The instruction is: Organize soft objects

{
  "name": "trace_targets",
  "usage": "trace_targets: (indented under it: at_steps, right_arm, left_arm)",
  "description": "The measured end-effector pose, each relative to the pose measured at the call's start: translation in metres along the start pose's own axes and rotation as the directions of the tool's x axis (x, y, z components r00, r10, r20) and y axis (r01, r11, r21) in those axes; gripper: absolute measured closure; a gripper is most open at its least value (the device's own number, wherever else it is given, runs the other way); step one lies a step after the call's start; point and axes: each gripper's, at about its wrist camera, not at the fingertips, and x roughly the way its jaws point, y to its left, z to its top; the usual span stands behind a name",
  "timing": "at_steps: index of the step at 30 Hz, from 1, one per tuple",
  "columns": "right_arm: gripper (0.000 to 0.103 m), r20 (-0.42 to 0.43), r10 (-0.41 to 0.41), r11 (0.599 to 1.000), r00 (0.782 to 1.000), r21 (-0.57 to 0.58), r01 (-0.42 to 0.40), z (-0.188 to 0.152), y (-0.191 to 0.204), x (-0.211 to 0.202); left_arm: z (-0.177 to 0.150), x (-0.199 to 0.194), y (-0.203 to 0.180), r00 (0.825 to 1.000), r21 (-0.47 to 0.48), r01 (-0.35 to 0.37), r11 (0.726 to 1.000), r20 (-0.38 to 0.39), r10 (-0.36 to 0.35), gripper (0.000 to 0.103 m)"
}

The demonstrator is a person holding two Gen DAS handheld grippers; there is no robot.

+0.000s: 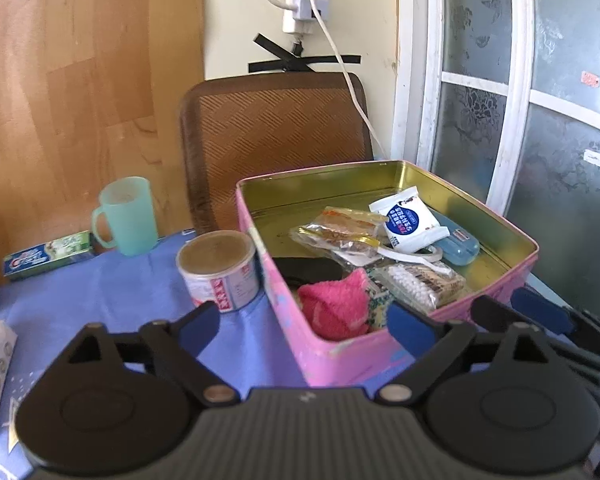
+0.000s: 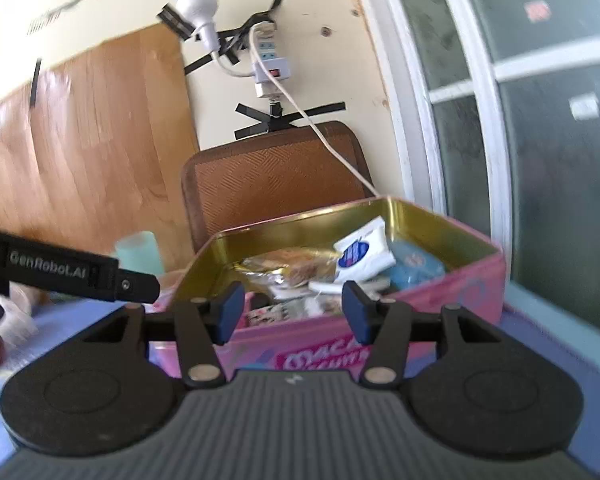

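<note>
Left wrist view | left hand-held gripper [image 1: 306, 326] wide open, empty | pink cloth [image 1: 334, 306] in pink tin [image 1: 340, 354] near corner, centre frame, just ahead | right hand-held gripper [image 2: 292, 312] half-open, empty, farther back

Black hand-held gripper [image 1: 304, 330], blue pads [image 1: 198, 334]

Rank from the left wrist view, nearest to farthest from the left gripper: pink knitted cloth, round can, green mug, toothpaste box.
Measured from the left gripper:
1. pink knitted cloth, in the pink tin's near corner, just ahead between the fingers.
2. round can, on the blue cloth left of the tin.
3. green mug, farther back left.
4. toothpaste box, far left by the wooden board.
</note>
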Motion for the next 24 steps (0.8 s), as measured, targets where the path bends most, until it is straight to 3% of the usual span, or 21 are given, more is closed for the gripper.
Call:
trace_targets:
  at_steps: [4, 9, 24]
  right_arm:
    - [0.046, -0.03, 0.025, 0.995, 0.999, 0.098, -0.022, 0.0, -0.003, -0.014]
    - [0.045, -0.056, 0.034, 0.984, 0.998, 0.174, -0.024, 0.001, 0.0, -0.024]
    - [0.042, -0.071, 0.072, 0.987, 0.995, 0.148, -0.06, -0.002, 0.041, -0.041]
  left_arm:
    - [-0.013, -0.016, 0.002, 1.0, 0.021, -0.016, 1.0, 0.013, 0.016, 0.0]
    - [-0.03, -0.032, 0.008, 1.0, 0.028, -0.029, 0.999, 0.011, 0.029, 0.0]
    - [-0.063, -0.061, 0.035, 0.999, -0.015, -0.055, 0.998, -0.002, 0.055, 0.0]
